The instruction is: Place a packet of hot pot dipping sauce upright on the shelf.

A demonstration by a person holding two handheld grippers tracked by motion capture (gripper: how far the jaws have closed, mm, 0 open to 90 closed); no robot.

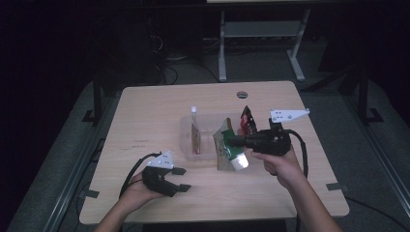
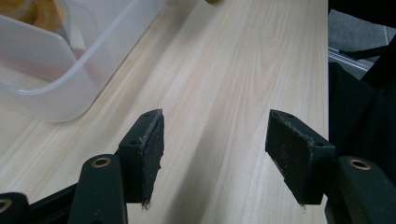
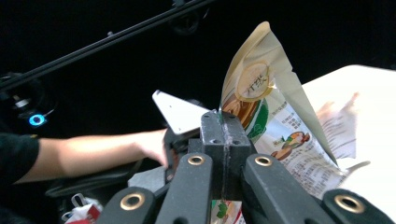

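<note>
From above, the right tongs (image 1: 235,141) grip a snack bag (image 1: 228,151) held at the bin's (image 1: 186,140) 3 o'clock edge; the step looks like lifting it out, next carrying it clear. The left tongs (image 1: 182,179) rest on the table (image 1: 145,116) at 7 o'clock. Their own view shows the jaws wide apart, empty. The right view shows jaws clamped on the bag's (image 3: 261,112) edge.

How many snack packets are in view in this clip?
3: a green packet clamped in the right gripper; an orange one upright in the clear bin; a red one behind. Others may be hidden.
</note>
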